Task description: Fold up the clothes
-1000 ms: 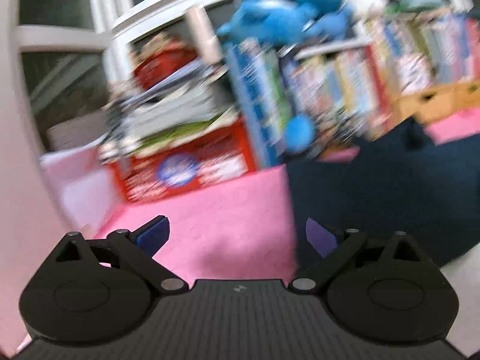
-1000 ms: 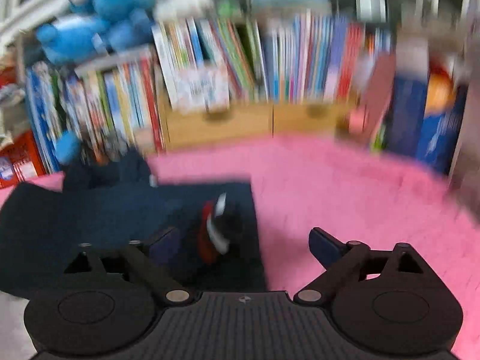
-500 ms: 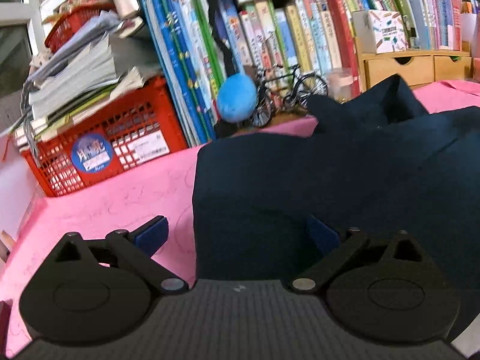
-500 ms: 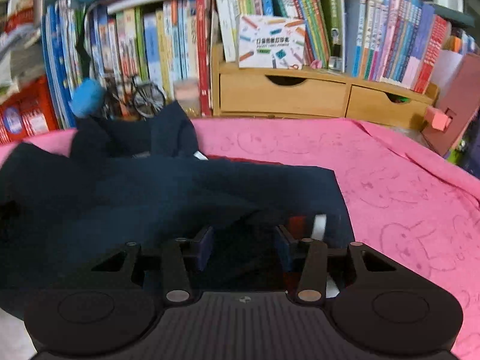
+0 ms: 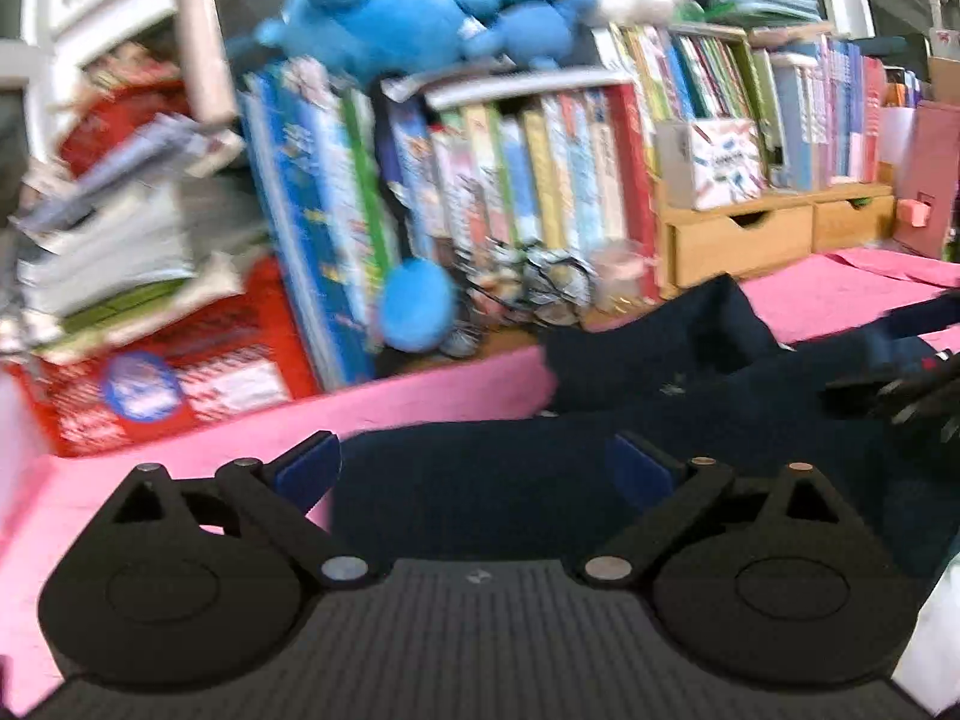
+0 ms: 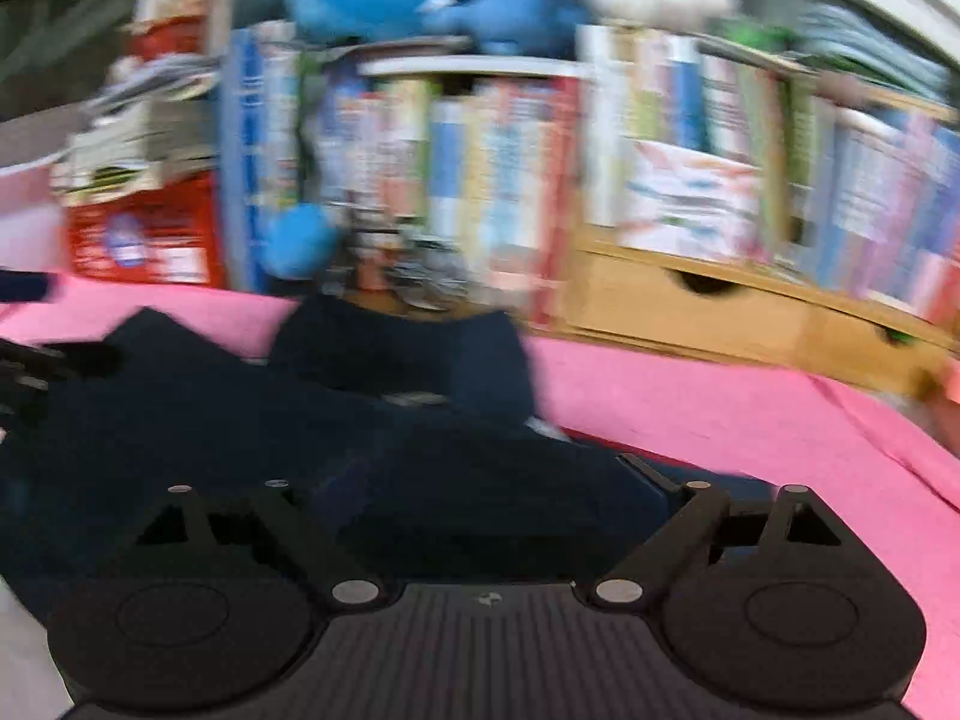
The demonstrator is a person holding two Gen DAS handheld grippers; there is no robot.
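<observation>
Partly folded at best, by the look of it: one dark navy fabric garment (image 5: 690,420) lying rumpled on the pink textured cloth table cover (image 5: 420,402), filling lower centre and right of the left wrist view, lower left and centre of the right wrist view (image 6: 300,420). Raised peak of cloth at its far edge, uneven layers, no neat rectangle yet. Flattening and further folds probably left.

Left gripper (image 5: 474,474) at bottom centre of its view, jaws spread wide, pads clear of the cloth, nothing grasped, garment edge just ahead between them. Right gripper (image 6: 480,480) at bottom centre of its view, jaws opening, navy cloth lying between and beneath them, not pinched.

Counted: one garment, two grippers, one red plastic mesh basket (image 5: 180,372) at left, two wooden drawers (image 5: 774,240) at right, several blue plush toys (image 5: 420,18) atop the books; exact number lost in blur.
</observation>
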